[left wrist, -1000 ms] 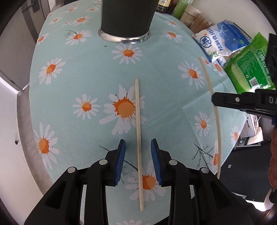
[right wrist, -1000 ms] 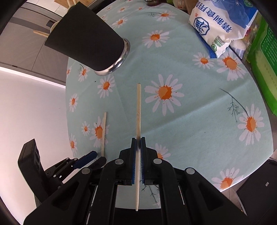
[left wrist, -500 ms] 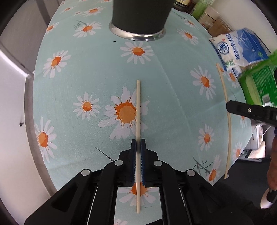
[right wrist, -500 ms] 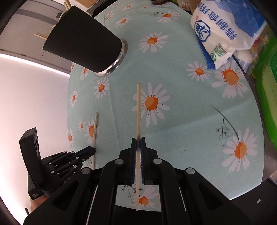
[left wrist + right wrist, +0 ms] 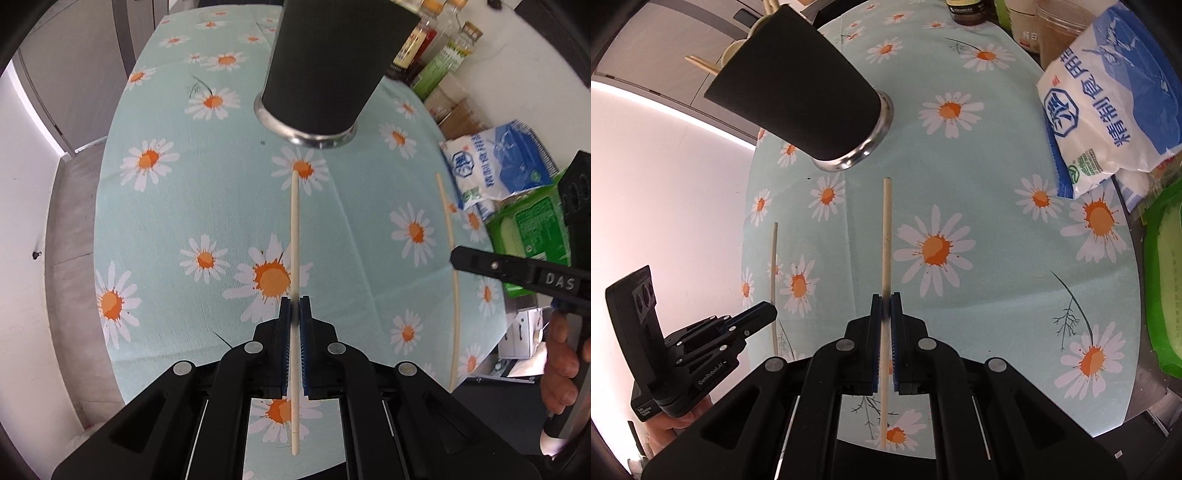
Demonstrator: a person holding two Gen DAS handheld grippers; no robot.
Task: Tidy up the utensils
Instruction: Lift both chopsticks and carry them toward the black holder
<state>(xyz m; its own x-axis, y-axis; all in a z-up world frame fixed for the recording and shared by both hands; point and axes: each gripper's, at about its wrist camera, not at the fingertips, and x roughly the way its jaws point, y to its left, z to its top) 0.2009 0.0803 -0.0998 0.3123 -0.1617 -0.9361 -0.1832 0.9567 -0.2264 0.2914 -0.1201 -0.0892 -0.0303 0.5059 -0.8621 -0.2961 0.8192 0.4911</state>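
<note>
Since a second ago my left gripper (image 5: 294,308) has closed on its chopstick (image 5: 294,236) and raised it off the daisy tablecloth (image 5: 166,206), tip toward the black utensil cup (image 5: 325,62). My right gripper (image 5: 885,306) stays clamped on the other chopstick (image 5: 885,236), also aimed near the cup.

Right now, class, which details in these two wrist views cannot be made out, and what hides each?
- Left wrist view: the black cup has its mouth cut off by the top edge.
- Right wrist view: the utensils in the cup are mostly hidden behind its wall.
- Both views: each chopstick has its gripped stretch hidden by the blue pads.
</note>
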